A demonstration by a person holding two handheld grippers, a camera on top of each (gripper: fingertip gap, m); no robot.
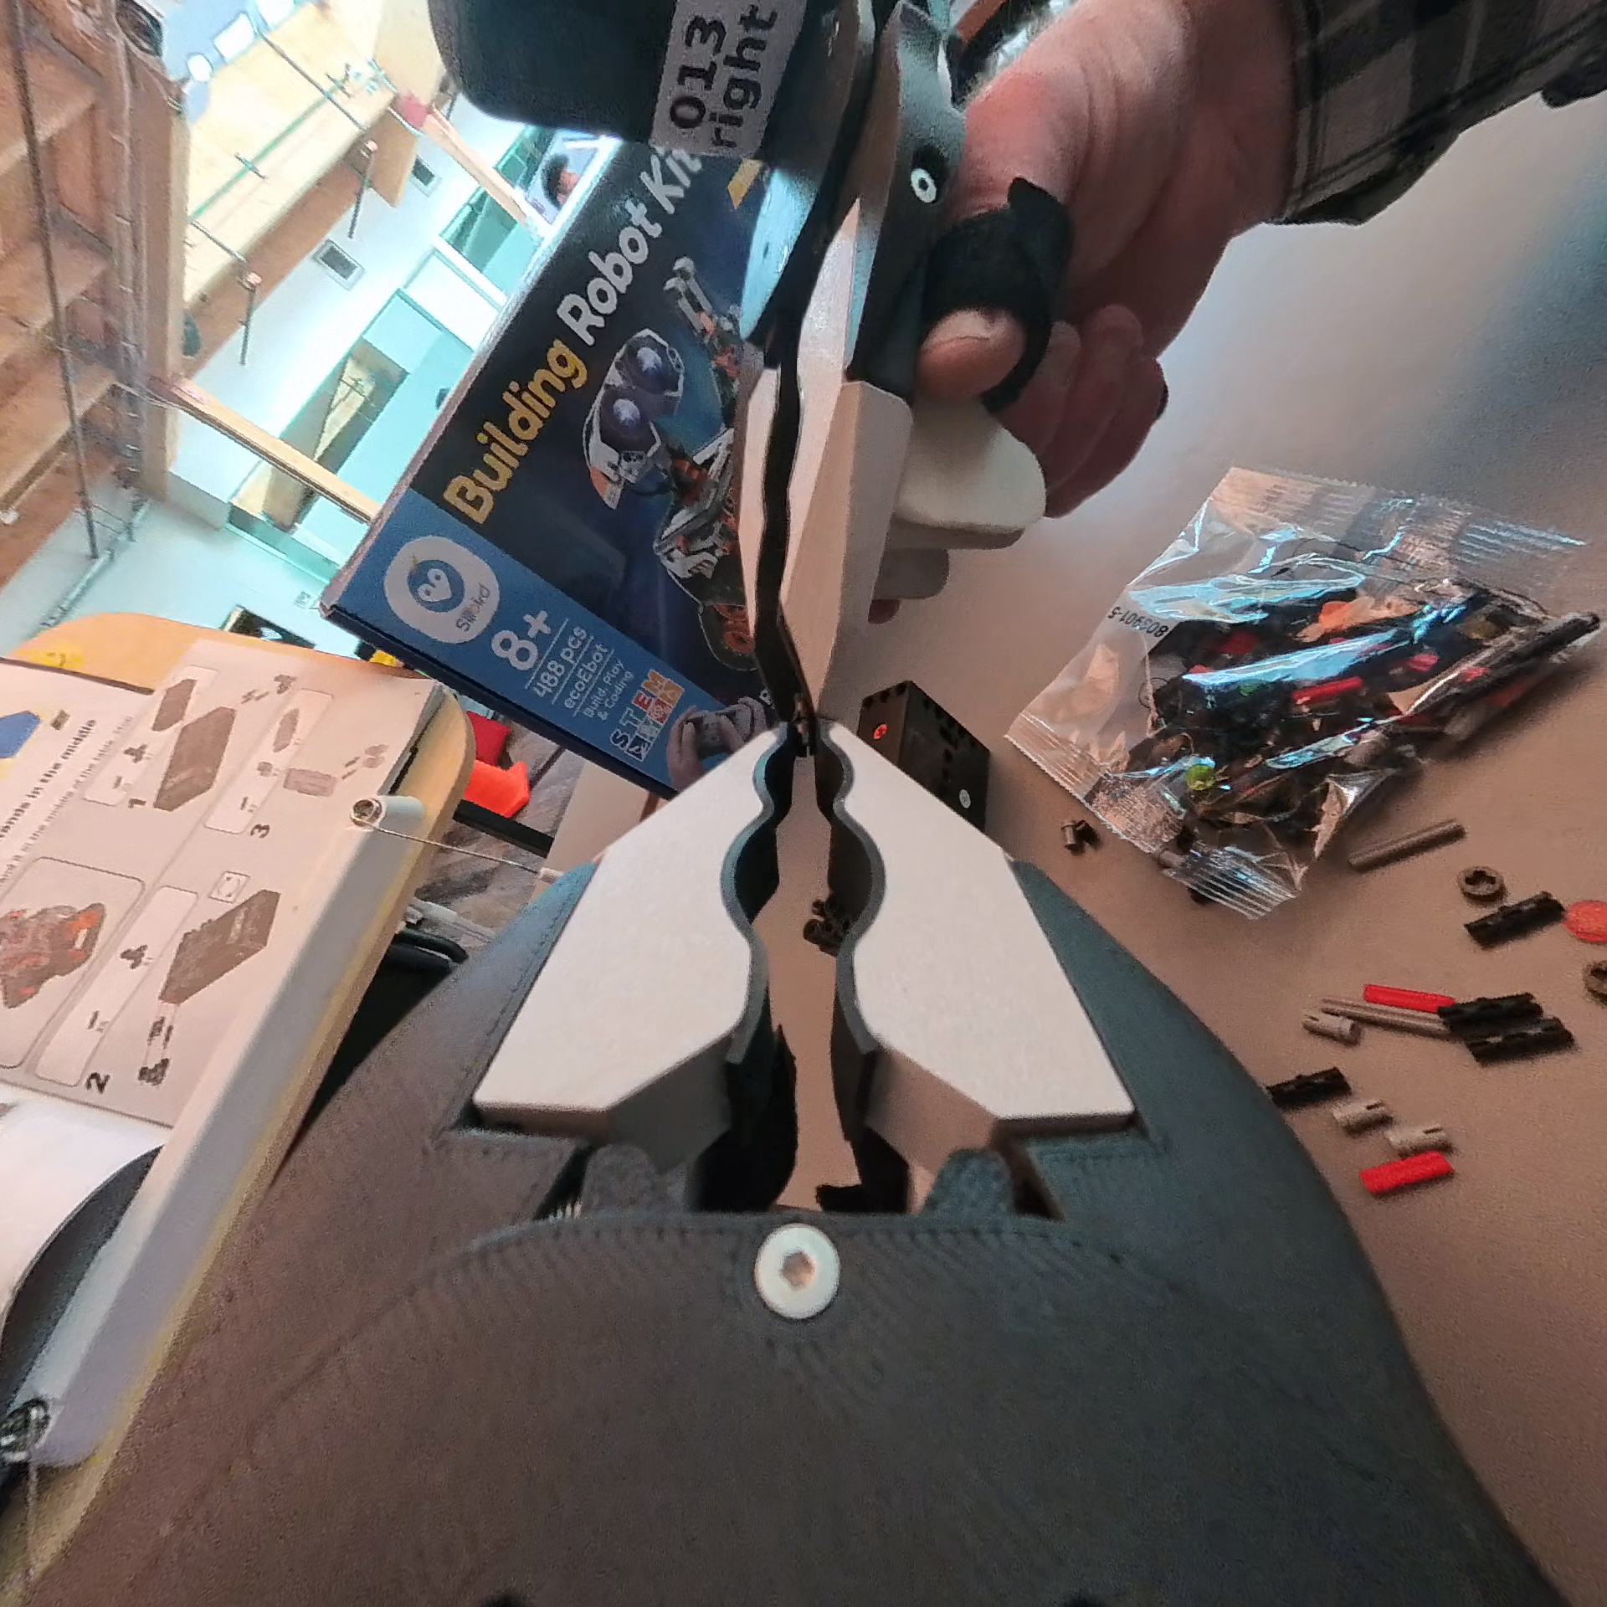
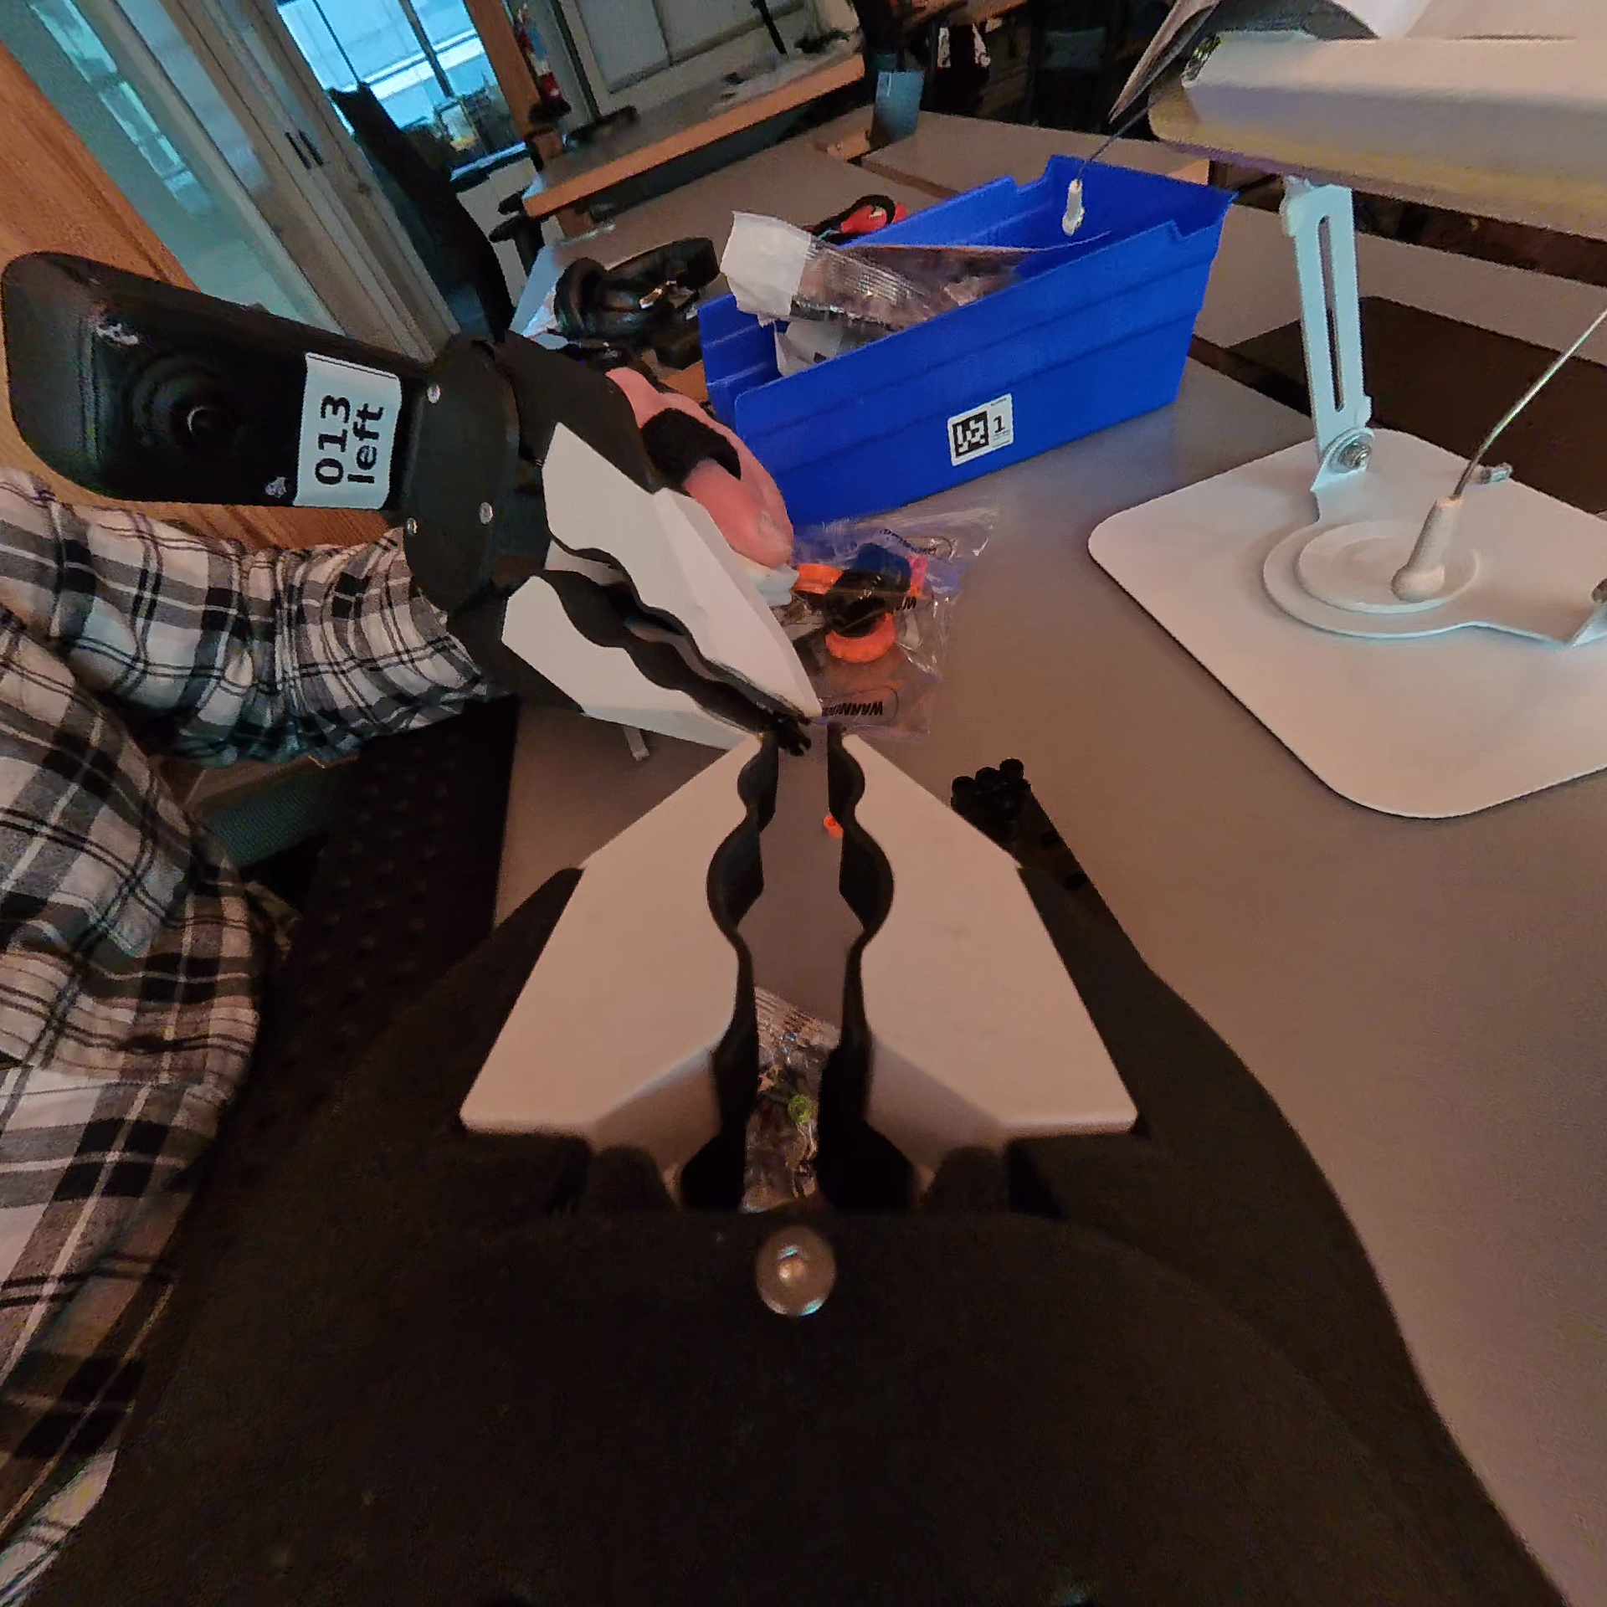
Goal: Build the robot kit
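Note:
My left gripper is shut on a small black piece pinched at its very fingertips. In the right wrist view the left gripper comes in from the left, and the black piece sticks out of its tips. My right gripper is open. Its two tips stand apart on either side of the piece, which sits close to the left finger. In the left wrist view the right gripper comes down from above, tip to tip with the left one. Both are above the grey table.
A blue kit box, a black block, a clear bag of parts and loose black, red and grey pieces lie around. An instruction booklet rests on a stand. A blue bin, a bag of orange parts, a black beam and a white stand base are ahead. The grippers are tip to tip, or close to it.

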